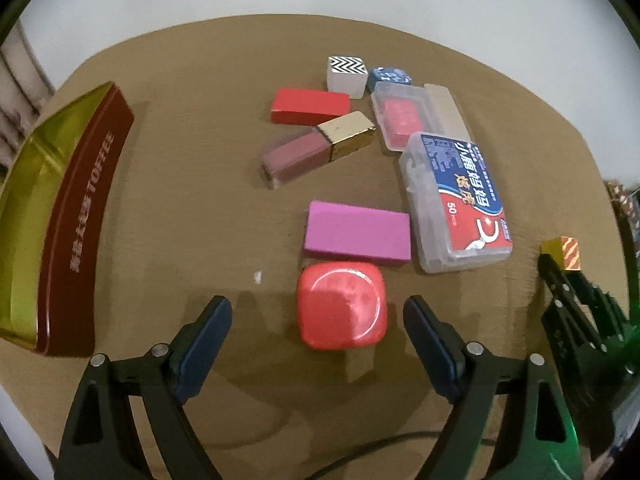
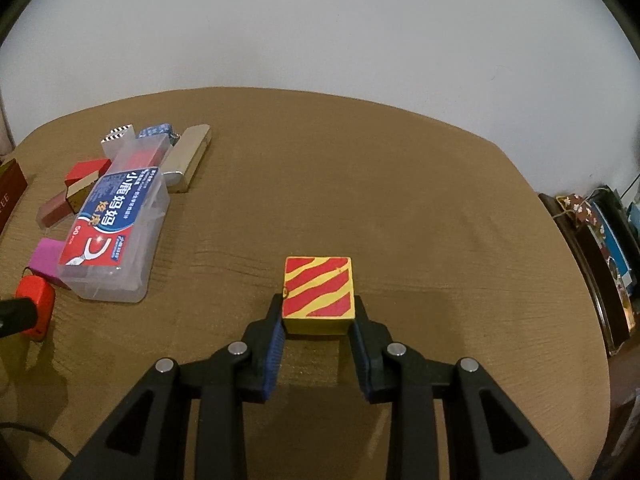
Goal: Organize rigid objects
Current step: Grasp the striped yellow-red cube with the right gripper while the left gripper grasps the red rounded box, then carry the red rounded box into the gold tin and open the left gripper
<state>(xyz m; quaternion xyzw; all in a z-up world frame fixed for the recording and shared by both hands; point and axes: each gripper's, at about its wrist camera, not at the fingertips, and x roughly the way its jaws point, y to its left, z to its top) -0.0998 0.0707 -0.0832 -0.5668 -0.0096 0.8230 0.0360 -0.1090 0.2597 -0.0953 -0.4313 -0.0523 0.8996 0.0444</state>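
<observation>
A yellow cube with red stripes (image 2: 318,294) sits between the blue pads of my right gripper (image 2: 318,312), which is shut on it just above the brown table (image 2: 400,184). The same cube (image 1: 566,254) shows at the right edge of the left wrist view. My left gripper (image 1: 318,320) is open over a rounded red box (image 1: 342,306), one finger on each side and neither touching it. Beyond that box lie a pink block (image 1: 358,236), a clear floss-pick box with a blue and red label (image 1: 460,204), a lipstick with a gold cap (image 1: 316,148) and a red block (image 1: 310,106).
A red and gold toffee tin (image 1: 60,216) stands open at the table's left. A zigzag cube (image 1: 347,75), a blue cube (image 1: 390,76) and a clear case holding something red (image 1: 404,118) lie at the back. A silver case (image 2: 188,158) lies beside them. Dark furniture (image 2: 592,256) stands right.
</observation>
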